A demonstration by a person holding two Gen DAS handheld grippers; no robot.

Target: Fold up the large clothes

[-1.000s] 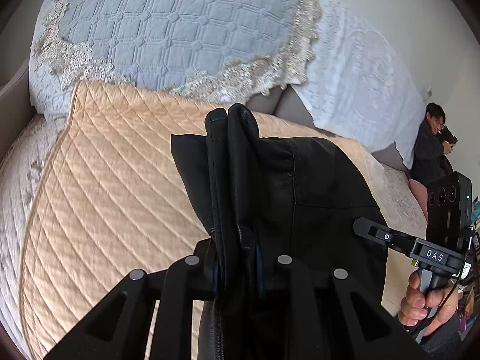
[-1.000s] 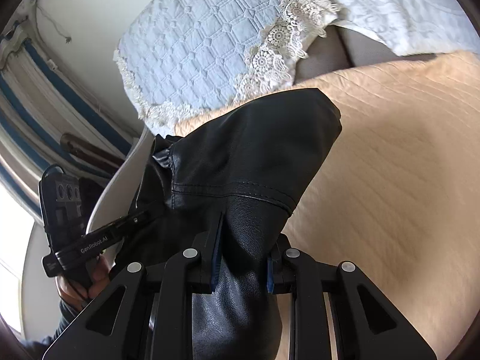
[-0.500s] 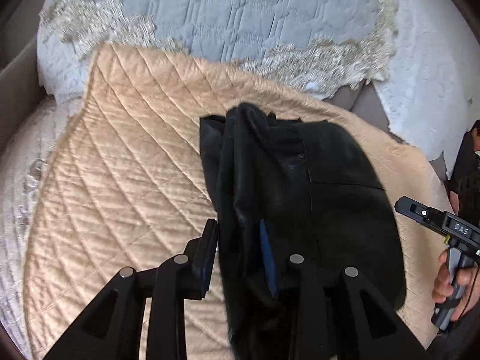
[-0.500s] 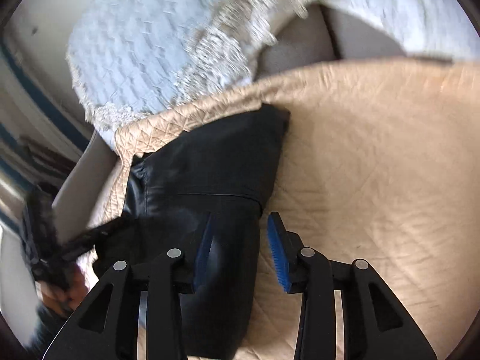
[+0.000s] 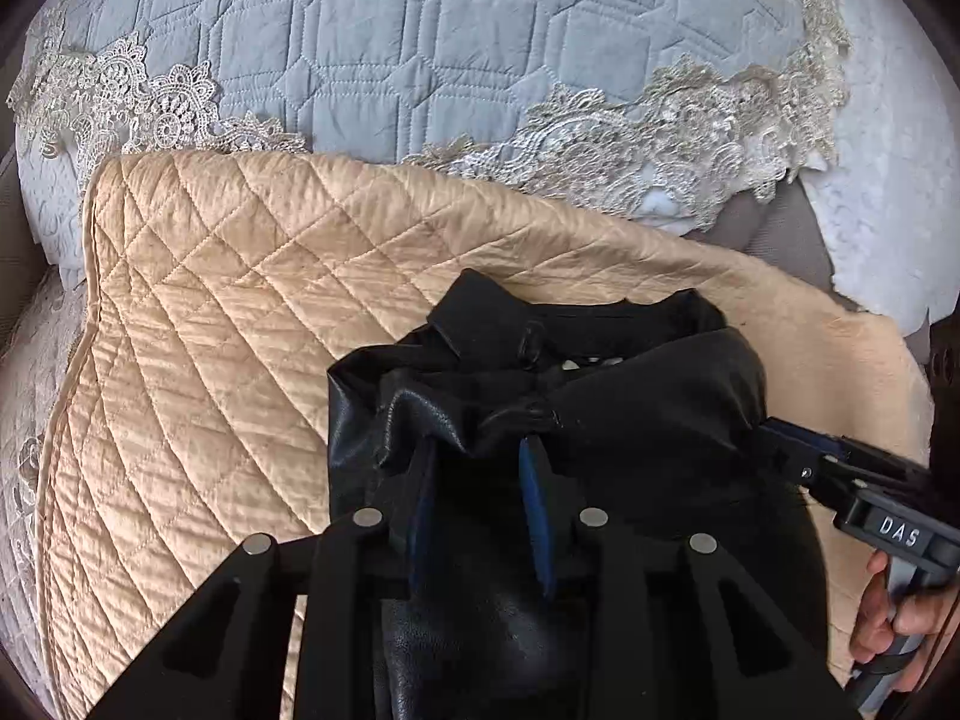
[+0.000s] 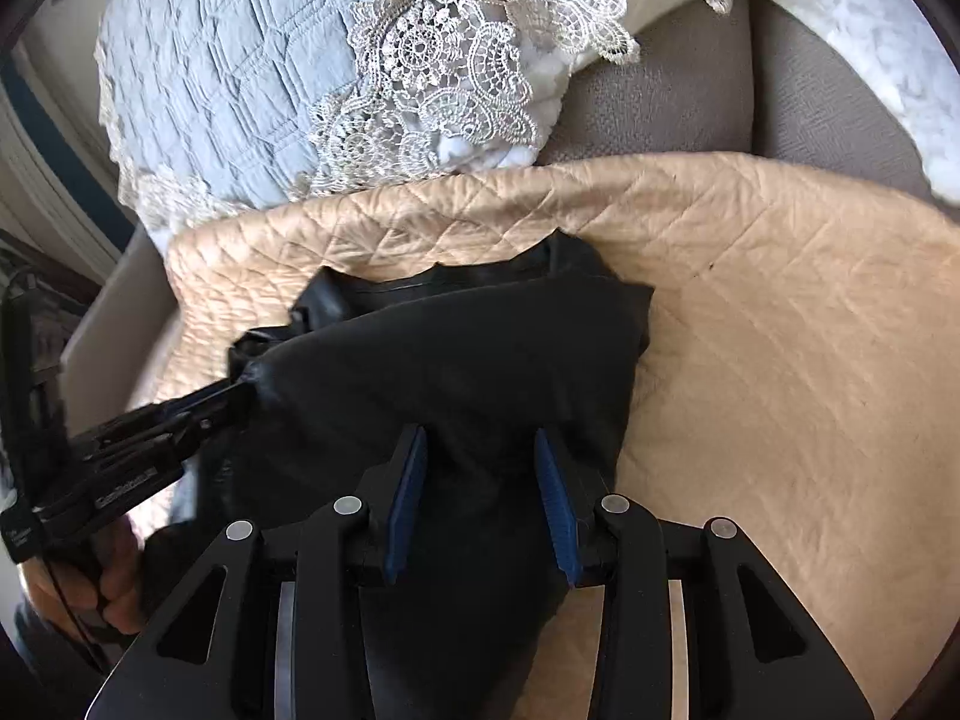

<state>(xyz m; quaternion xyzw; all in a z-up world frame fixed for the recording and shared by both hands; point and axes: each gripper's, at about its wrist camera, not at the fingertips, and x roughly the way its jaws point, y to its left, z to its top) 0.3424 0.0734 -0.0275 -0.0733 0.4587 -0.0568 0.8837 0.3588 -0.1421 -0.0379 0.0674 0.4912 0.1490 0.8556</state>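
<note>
A black leather garment (image 5: 540,384) lies bunched on a beige quilted cover (image 5: 210,330); it also shows in the right wrist view (image 6: 456,372). My left gripper (image 5: 480,474) is open, its blue pads apart over the garment's near folds. My right gripper (image 6: 480,474) is open too, pads apart with the garment's near edge lying between them. Each gripper shows in the other's view: the right gripper (image 5: 798,450) at the garment's right edge, the left gripper (image 6: 228,396) at its left edge.
A pale blue quilted pillow with lace trim (image 5: 420,42) leans behind the beige cover (image 6: 780,330). A white pillow (image 5: 888,180) sits at the right. Grey upholstery (image 6: 690,108) shows behind. The operator's hands (image 5: 888,618) hold the gripper handles.
Both grippers let go of the garment and opened. The garment dropped from held-up to bunched on the cover, and both grippers moved lower and closer to it.
</note>
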